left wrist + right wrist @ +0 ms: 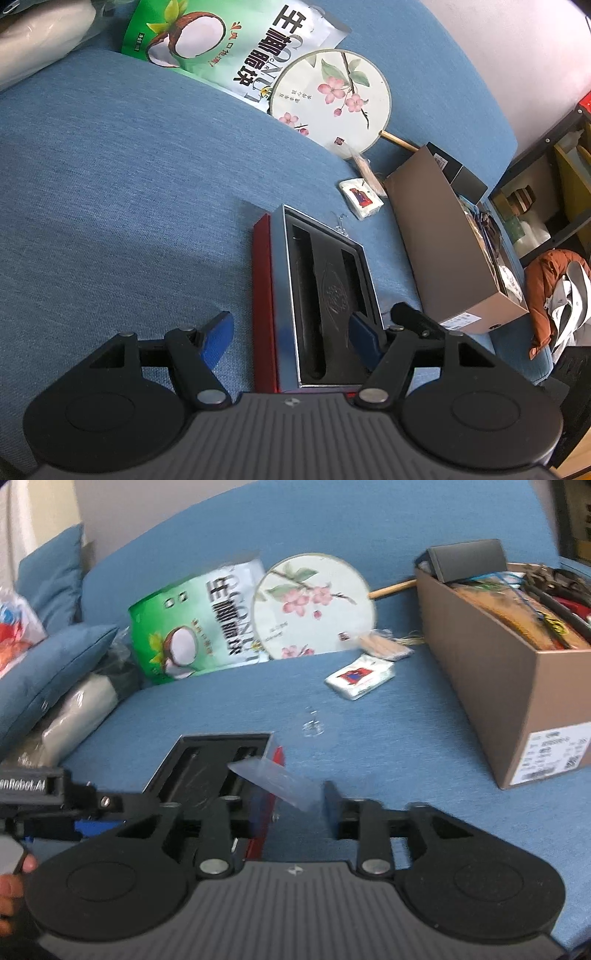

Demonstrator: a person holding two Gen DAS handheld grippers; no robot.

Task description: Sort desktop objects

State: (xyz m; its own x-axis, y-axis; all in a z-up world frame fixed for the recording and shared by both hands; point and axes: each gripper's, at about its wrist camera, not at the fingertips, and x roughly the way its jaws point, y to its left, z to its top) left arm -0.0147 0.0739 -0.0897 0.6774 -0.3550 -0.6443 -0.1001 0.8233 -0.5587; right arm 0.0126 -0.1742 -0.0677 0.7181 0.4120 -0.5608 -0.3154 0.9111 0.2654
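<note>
Left wrist view: our left gripper [291,338] spreads wide astride the red-edged black foam-lined case [325,295]. We judge it rigid, light, best pinched across its long walls. Beyond it, our right gripper [291,806], wide, carries nothing; the cardboard box [491,686] waits farther.
</note>
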